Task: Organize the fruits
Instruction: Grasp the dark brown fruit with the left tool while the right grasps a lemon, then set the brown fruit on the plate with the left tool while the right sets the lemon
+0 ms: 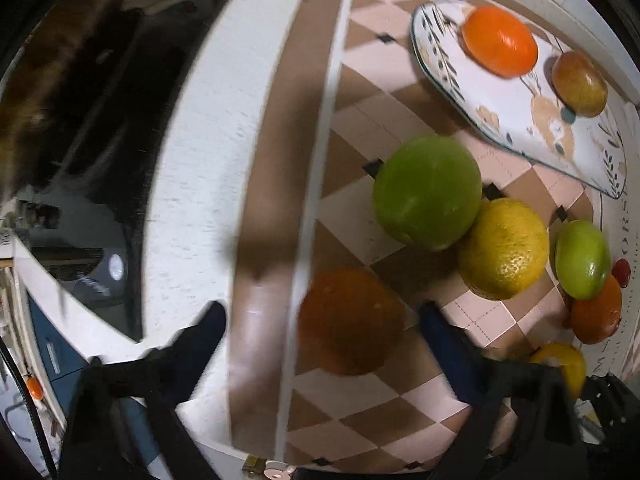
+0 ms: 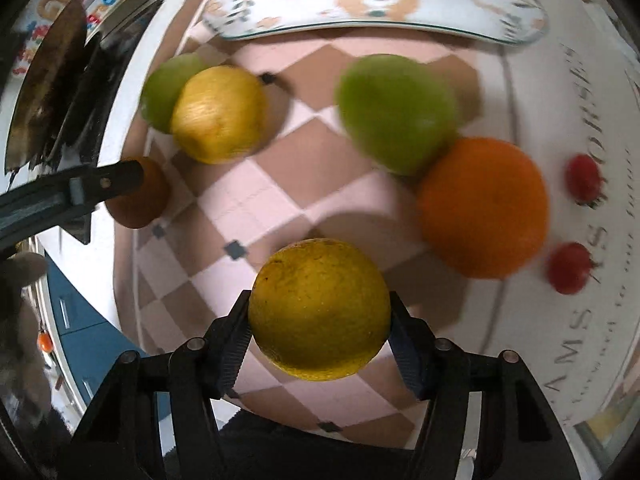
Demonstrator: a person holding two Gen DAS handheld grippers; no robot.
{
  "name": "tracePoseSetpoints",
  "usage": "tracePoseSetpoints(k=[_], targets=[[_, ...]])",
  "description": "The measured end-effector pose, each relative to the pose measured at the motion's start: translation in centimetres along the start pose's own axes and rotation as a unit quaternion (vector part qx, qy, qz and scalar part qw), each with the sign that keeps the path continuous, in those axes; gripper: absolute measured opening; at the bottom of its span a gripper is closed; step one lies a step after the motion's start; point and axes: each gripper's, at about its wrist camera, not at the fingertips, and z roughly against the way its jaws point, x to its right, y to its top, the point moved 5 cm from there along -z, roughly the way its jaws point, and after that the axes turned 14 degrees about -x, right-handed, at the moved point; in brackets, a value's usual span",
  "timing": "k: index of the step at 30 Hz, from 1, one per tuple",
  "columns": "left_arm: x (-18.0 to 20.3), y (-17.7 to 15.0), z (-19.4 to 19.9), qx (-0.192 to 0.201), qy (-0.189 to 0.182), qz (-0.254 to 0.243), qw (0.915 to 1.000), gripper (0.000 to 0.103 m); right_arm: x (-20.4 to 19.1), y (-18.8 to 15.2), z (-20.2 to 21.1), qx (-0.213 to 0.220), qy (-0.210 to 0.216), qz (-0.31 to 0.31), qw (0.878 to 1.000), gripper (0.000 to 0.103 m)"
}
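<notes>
My right gripper (image 2: 320, 332) is shut on a yellow citrus fruit (image 2: 319, 308) and holds it over the checkered mat (image 2: 256, 208). My left gripper (image 1: 320, 320) is open, its fingers on either side of a dark orange fruit (image 1: 350, 320) on the mat; touching or not, I cannot tell. A white patterned plate (image 1: 516, 104) at the far side holds an orange (image 1: 500, 40) and a brownish-yellow fruit (image 1: 579, 83). On the mat lie a large green fruit (image 1: 427, 192), a yellow citrus (image 1: 504, 248), a smaller green fruit (image 1: 582, 259) and an orange (image 1: 596, 312).
Two small red fruits (image 2: 584, 179) (image 2: 568, 268) lie on the white lettered cloth at the right. The white table edge (image 1: 192, 168) runs along the left, with dark floor and blue drawers (image 1: 52, 356) beyond it. The left gripper's finger (image 2: 100, 184) reaches in from the left.
</notes>
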Motion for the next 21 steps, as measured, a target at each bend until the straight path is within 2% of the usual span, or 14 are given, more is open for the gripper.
tracePoseSetpoints(k=[1,2,4,8,11,16,19,21], targets=[[0.3,-0.1,-0.4,-0.007,-0.016,-0.002,0.9998,0.053,0.2,0.0,0.0,0.001,-0.001,-0.003,1.0,0.066],[0.6,-0.3,-0.7,-0.015,-0.018,-0.001,0.9997,0.052,0.7,0.1,0.3,0.001,-0.001,-0.006,1.0,0.066],[1.1,-0.6,-0.5,-0.004,-0.01,-0.006,0.9999,0.052,1.0,0.0,0.3,0.0,0.003,-0.01,1.0,0.066],[2.6,-2.8,-0.4,-0.012,-0.054,-0.002,0.9985,0.052,1.6,0.5,0.4,-0.011,0.018,-0.02,1.0,0.067],[3.7,-4.4,-0.5,-0.014,-0.071,-0.004,0.9974,0.052,1.7,0.6,0.5,-0.009,0.03,-0.025,0.999,0.068],[5.0,-6.0,-1.6,-0.019,-0.065,-0.011,0.9976,0.052,2.1,0.6,0.6,-0.005,0.022,-0.017,1.0,0.066],[5.3,-6.4,-0.9,-0.017,-0.076,-0.01,0.9969,0.052,2.5,0.5,1.1,0.005,0.015,-0.011,1.0,0.066],[5.1,-6.2,1.3,-0.003,-0.092,-0.012,0.9957,0.052,2.4,0.4,2.1,0.016,0.024,-0.009,1.0,0.066]])
